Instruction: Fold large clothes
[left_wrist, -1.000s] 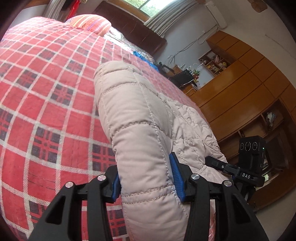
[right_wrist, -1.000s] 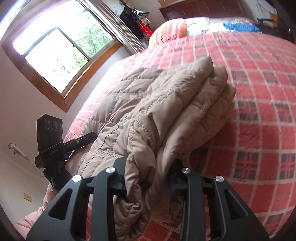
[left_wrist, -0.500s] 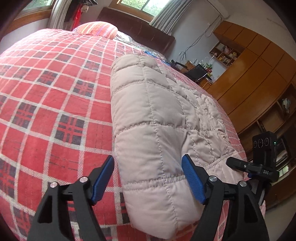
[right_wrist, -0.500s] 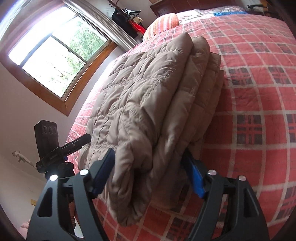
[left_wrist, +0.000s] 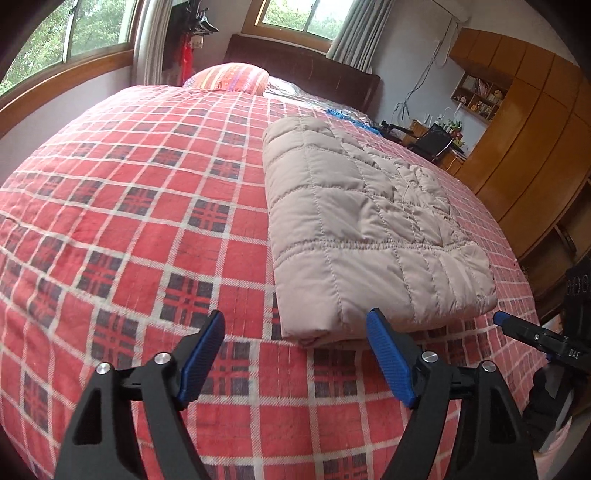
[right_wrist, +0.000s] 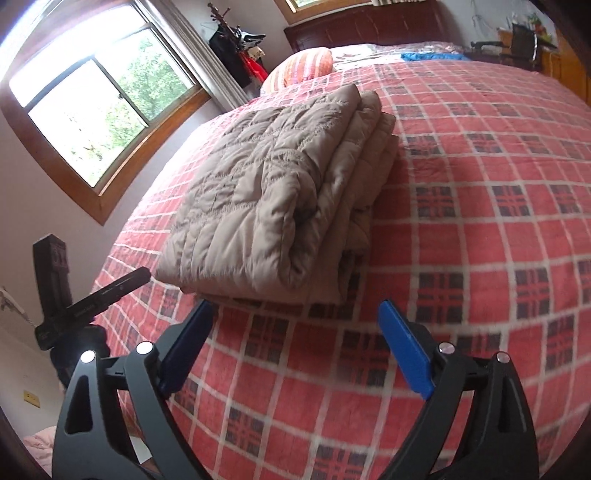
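A beige quilted jacket (left_wrist: 362, 229) lies folded into a thick rectangle on the red plaid bedspread (left_wrist: 129, 221). In the right wrist view the same jacket (right_wrist: 280, 192) shows its stacked layers along the right edge. My left gripper (left_wrist: 295, 325) hovers open just short of the jacket's near edge, with nothing between its blue pads. My right gripper (right_wrist: 295, 310) is likewise open, a little back from the jacket's near corner, and holds nothing. The other gripper's black body (left_wrist: 554, 343) shows at the right of the left wrist view.
A striped pillow (left_wrist: 229, 75) and a dark headboard (left_wrist: 303, 70) lie at the bed's far end. Wooden wardrobes (left_wrist: 532, 122) stand at the right, windows (right_wrist: 92, 99) at the left. A blue cloth (right_wrist: 428, 56) lies near the headboard. Bare bedspread surrounds the jacket.
Both grippers let go of the folded jacket, opened wide and drew back from it. The jacket now rests flat on the bed.
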